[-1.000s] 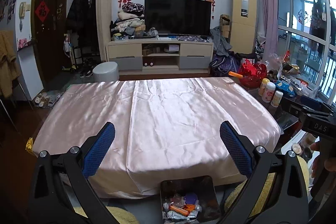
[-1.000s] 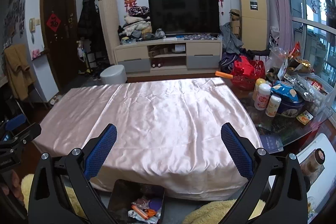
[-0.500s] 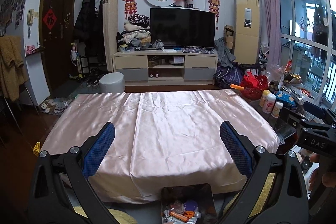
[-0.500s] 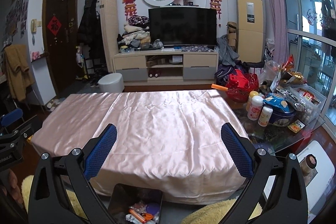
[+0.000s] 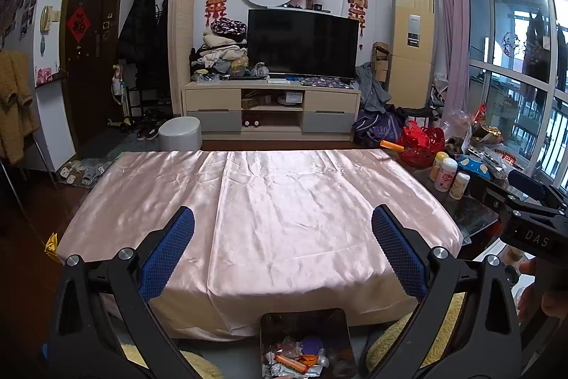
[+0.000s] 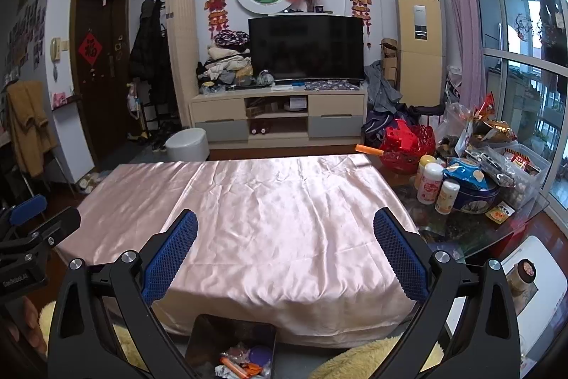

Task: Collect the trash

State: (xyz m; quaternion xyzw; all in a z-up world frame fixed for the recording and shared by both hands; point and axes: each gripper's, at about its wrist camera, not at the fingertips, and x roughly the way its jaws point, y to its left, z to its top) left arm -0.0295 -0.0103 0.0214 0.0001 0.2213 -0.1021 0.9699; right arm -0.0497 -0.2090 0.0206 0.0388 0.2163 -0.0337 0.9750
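Observation:
A dark square trash bin point(image 5: 305, 322) stands on the floor at the table's near edge, holding several wrappers and scraps; it also shows in the right wrist view point(image 6: 213, 333). My left gripper point(image 5: 283, 229) is open and empty, held above the pink satin tablecloth point(image 5: 284, 201). My right gripper point(image 6: 285, 231) is open and empty too, over the same cloth point(image 6: 277, 201). The cloth's top shows no trash. Each gripper's body shows at the edge of the other's view.
The table's right end holds bottles point(image 6: 431, 189), a blue tin point(image 6: 475, 198), snack bags and a red basket point(image 6: 406, 144). A TV stand point(image 5: 271, 111) and a white stool point(image 5: 180, 133) are beyond. Yellow fluffy cushions point(image 6: 365, 357) lie by the bin.
Both grippers have risen and tilted up a little; more of the wall and ceiling shows and the bin sits lower in each view. Both stay open.

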